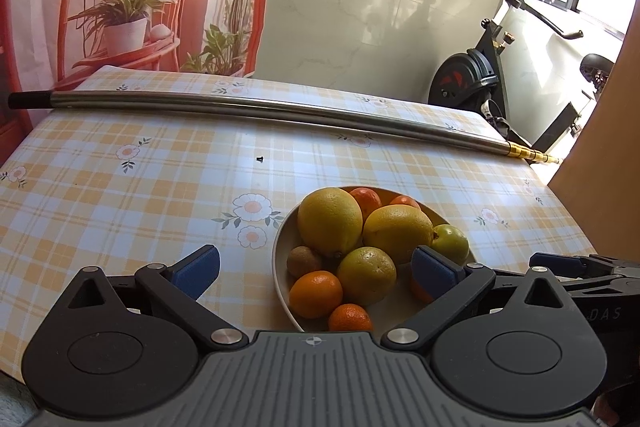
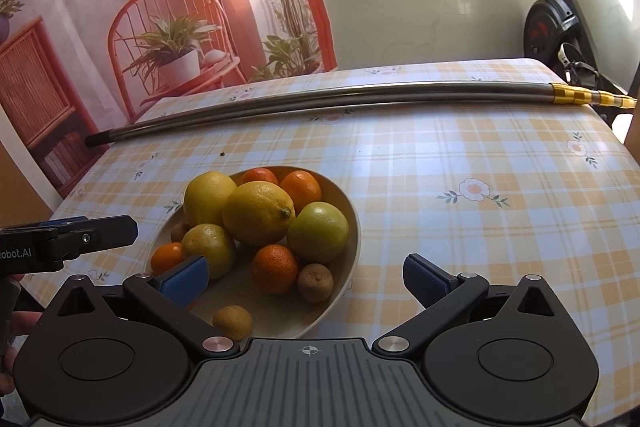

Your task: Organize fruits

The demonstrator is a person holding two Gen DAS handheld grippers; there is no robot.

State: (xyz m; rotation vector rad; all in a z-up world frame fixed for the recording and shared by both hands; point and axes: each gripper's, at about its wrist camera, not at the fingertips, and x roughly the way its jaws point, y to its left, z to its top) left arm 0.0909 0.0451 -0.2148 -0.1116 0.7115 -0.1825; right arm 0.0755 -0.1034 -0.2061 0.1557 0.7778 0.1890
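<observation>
Fruits (image 1: 360, 247) lie heaped in a cream bowl (image 1: 280, 259) near the tabletop's (image 1: 120, 195) front edge, lemons on top, mandarins and kiwis tucked below, so they cannot roll away. From the left wrist, the left gripper (image 1: 316, 269) hovers over the bowl's left rim, jaws wide and empty. A metal pole (image 1: 260, 107) lies along the far edge.

From the right wrist, the right gripper (image 2: 306, 279) hangs over the bowl's right rim, jaws wide, holding nothing, seemingly ready to pick.
</observation>
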